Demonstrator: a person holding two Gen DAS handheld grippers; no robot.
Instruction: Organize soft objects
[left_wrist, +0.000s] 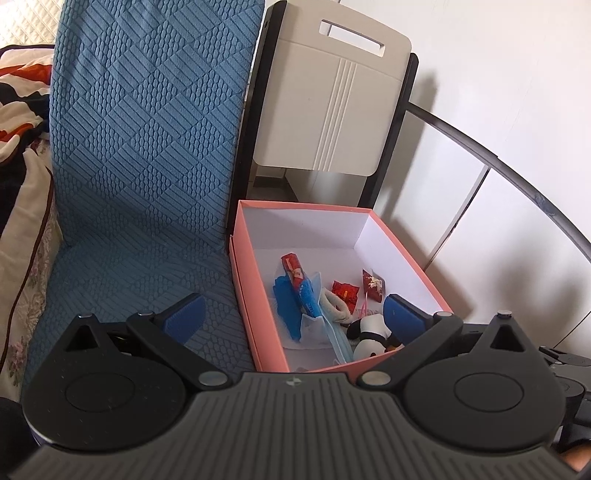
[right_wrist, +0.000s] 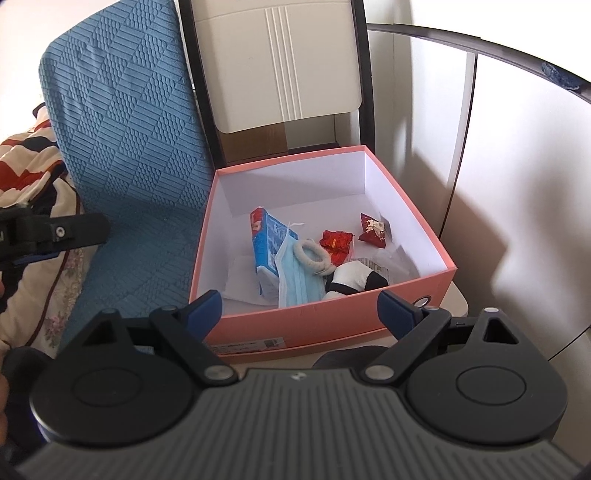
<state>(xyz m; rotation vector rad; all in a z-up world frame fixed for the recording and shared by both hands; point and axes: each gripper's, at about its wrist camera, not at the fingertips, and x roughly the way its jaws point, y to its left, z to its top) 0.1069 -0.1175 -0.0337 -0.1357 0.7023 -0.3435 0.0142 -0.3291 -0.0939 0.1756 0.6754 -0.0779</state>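
White walls and a folding chair (right_wrist: 280, 70) back the scene. Both hand-held grippers, left (left_wrist: 293, 317) and right (right_wrist: 301, 308), are spread wide and empty. Just ahead, the pink box (right_wrist: 317, 325) holds the panda plush (right_wrist: 351, 280), face mask (right_wrist: 295, 273) and tissue pack (right_wrist: 267, 240). Sorting appears nearly complete; the next move requires locating any remaining item. Only the right view shows the box's front label.
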